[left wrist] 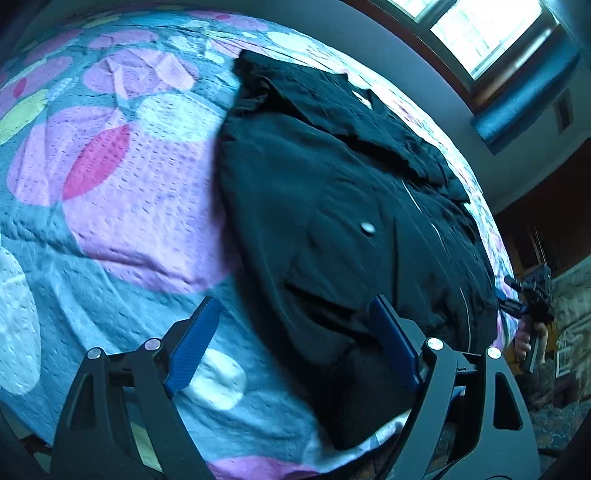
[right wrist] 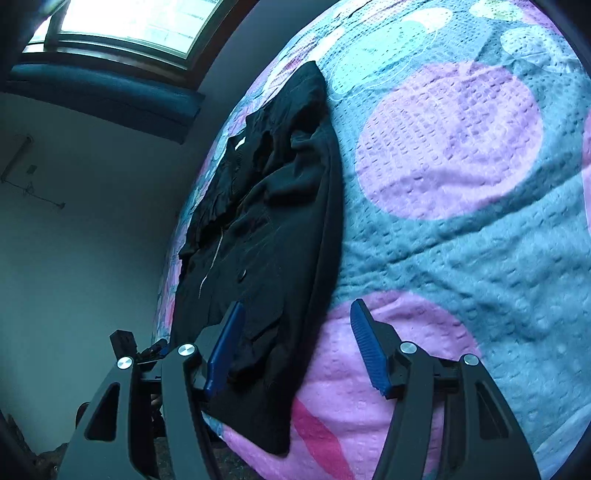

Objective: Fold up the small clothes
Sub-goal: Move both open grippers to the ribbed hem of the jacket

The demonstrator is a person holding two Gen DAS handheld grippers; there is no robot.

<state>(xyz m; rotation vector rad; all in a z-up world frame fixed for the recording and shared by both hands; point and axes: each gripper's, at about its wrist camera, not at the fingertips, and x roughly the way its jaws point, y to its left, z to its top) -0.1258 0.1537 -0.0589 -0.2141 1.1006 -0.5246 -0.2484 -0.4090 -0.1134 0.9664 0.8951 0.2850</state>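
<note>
Home bedroom, patterned bedspread [right wrist: 461,236], window [right wrist: 140,22], painted wall [right wrist: 92,240]

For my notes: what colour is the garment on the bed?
Black garment, with one pale button; clearest in the left wrist view.

Both grippers, left gripper [left wrist: 291,343] & right gripper [right wrist: 297,345]: black frames w/ silver screws, ribbed blue pads [left wrist: 192,347].

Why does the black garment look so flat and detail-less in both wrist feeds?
Left wrist view: the window is blown out, the black garment underexposed and motion-smeared at its edge. Right wrist view: the same bright window, a blue cast, and fisheye bulging of the bedspread.
</note>
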